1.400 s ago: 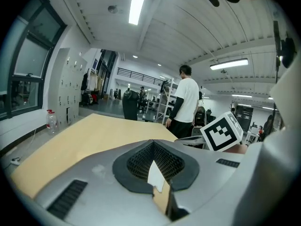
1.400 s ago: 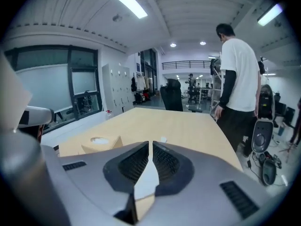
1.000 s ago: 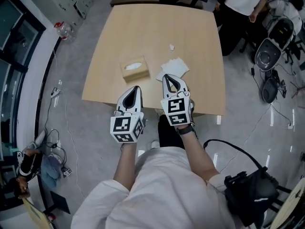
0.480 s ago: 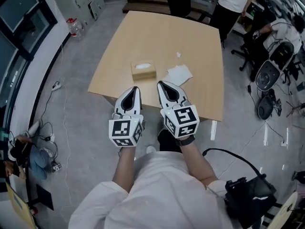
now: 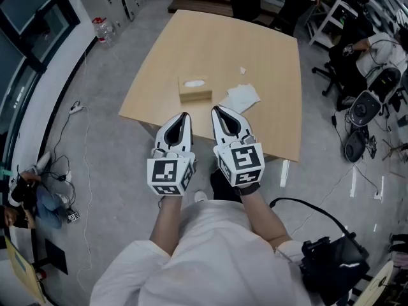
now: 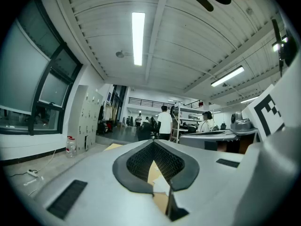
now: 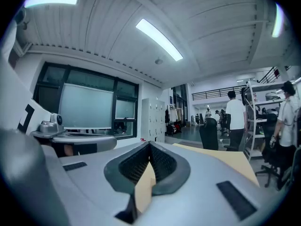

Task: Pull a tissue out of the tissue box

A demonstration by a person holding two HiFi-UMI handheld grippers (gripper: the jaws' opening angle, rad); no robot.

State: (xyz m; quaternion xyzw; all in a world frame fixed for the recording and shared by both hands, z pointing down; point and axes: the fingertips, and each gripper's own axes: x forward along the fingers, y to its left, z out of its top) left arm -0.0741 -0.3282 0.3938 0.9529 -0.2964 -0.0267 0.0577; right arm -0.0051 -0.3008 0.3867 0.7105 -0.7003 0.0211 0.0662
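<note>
Both claws have drawn back toward me and risen over the last second. My left claw (image 5: 184,116) and right claw (image 5: 215,109) now hang side by side at the near edge of the bench (image 5: 217,43), well apart from the box (image 5: 194,89). Each is closed tip to tip with nothing between its jaws, and both gripper views bear that out. The box sits on the bench beyond them, with a white tissue (image 5: 194,82) poking from its slot. Loose tissues (image 5: 242,98) lie flat near its right side, and a small scrap (image 5: 241,71) lies farther back. I judge one pull is done and the sheet released. Another pull would mean reaching forward again and opening a claw over the slot.
</note>
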